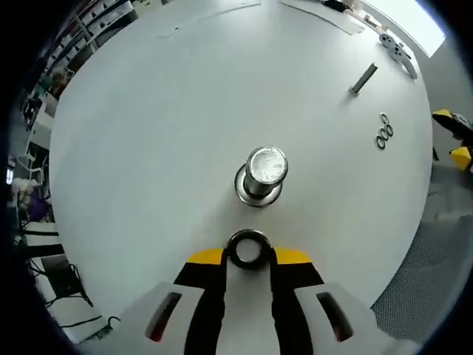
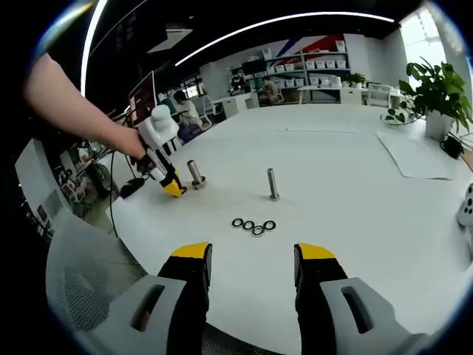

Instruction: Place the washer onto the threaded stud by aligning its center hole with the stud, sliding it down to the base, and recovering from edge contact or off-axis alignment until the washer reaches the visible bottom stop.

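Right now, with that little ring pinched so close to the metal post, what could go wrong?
1. The washer, held by the left gripper, sits beside the stud, not over it; lowered like this it would likely catch the stud's edge.
2. The grip is only at the jaw tips, so a knock might make it slip out.
3. The spare washers lie loose near the right gripper and could be swept aside.

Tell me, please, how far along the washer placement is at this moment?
Done: the left gripper is shut on a washer and has it near the wide stud. In hand: the washer is short of the stud top, not yet threaded on. Left: centring the hole and sliding it down to the base. The right gripper is open; spare washers lie on the table.
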`<control>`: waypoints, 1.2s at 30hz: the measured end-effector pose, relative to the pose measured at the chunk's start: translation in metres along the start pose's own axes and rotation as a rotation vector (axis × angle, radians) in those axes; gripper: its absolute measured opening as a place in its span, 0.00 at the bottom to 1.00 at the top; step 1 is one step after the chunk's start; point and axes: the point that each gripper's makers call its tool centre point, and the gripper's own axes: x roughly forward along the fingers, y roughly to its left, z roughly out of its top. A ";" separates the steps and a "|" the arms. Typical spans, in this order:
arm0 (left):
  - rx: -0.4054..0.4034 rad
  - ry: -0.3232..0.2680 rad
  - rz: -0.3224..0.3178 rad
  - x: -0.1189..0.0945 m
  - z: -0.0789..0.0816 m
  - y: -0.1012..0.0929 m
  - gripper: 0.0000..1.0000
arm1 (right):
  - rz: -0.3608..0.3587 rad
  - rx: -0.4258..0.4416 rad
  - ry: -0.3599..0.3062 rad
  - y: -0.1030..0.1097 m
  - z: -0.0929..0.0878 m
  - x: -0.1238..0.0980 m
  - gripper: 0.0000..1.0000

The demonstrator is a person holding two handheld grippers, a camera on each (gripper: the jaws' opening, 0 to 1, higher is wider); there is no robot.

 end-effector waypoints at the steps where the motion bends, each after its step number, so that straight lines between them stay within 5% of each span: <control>1: -0.004 0.004 0.001 0.000 0.000 0.000 0.20 | 0.000 0.000 0.000 0.000 0.000 0.000 0.47; 24: 0.011 0.002 0.012 -0.005 -0.014 -0.004 0.18 | -0.004 0.003 -0.004 -0.001 0.001 0.000 0.47; 36: -0.014 -0.083 0.008 -0.034 0.009 0.005 0.18 | -0.001 0.001 0.000 -0.001 0.000 0.000 0.47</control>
